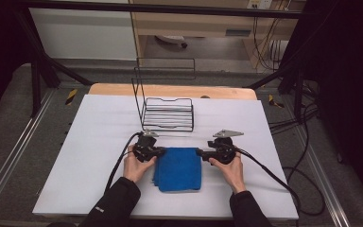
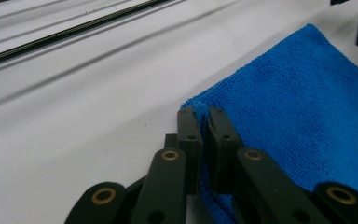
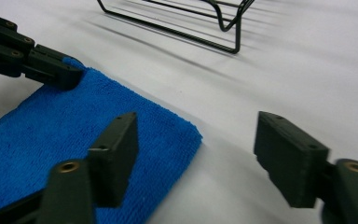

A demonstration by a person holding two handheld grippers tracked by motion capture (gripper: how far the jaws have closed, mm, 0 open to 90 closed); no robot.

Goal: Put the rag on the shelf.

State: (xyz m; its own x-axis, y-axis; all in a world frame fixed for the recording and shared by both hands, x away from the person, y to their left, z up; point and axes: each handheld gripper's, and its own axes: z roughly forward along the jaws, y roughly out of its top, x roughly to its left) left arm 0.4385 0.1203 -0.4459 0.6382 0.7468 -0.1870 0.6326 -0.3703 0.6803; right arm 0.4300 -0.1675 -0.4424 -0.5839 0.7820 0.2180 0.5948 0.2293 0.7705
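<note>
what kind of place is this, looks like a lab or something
Probably a lab recording rig: a white table inside a black metal frame, loose cables on the floor, and a folded blue cloth beside a wire rack.

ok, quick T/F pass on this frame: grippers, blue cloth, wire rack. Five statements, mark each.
1. The left gripper is pinching a corner of the blue cloth. True.
2. The right gripper is clamped on the cloth. False: its jaws stand apart astride the cloth's corner, with neither pad pressing on it.
3. The cloth hangs over the wire rack. False: it lies folded on the white table, in front of the rack.
4. The rack holds nothing. True.
5. Both grippers sit at the cloth's near edge, by the person. False: they are at its two far corners, on the rack side.
</note>
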